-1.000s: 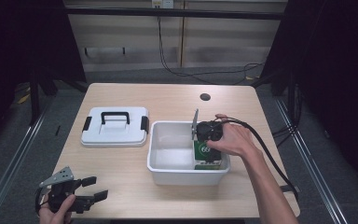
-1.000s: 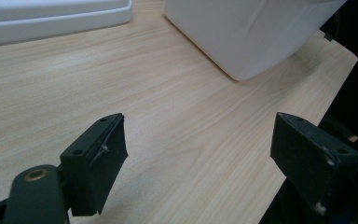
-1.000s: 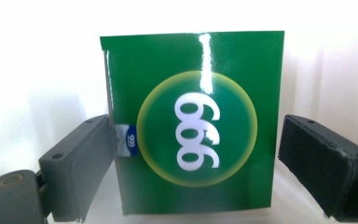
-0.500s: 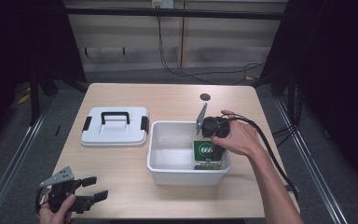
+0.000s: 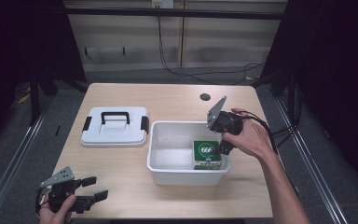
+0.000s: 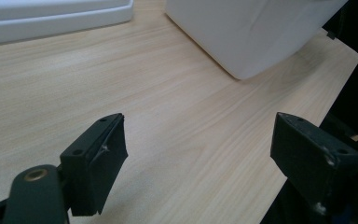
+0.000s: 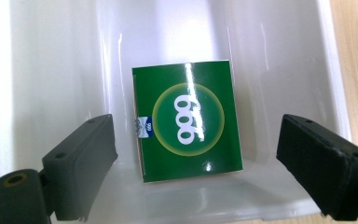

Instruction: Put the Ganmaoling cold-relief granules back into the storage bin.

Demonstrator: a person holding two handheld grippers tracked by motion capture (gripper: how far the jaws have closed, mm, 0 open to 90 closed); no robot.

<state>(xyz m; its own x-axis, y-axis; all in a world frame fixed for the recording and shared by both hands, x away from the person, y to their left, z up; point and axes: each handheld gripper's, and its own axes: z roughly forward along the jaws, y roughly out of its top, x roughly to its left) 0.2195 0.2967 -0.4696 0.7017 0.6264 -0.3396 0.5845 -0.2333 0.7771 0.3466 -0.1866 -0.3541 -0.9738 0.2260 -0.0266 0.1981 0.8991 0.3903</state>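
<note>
The right gripper (image 7: 196,172) hangs released over the green box (image 7: 186,119) in the white tub (image 5: 161,161), while the left gripper (image 6: 198,163) rests released on the desk (image 5: 121,172).

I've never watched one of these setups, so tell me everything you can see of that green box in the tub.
The green box is a small glossy carton, seemingly cardboard, printed with white figures inside a pale yellow-green ring and a little blue-and-white mark at one edge. It looks closed and undamaged. It lies flat on the floor of the white tub, near its right wall. The right tool hangs open above without touching it.
</note>
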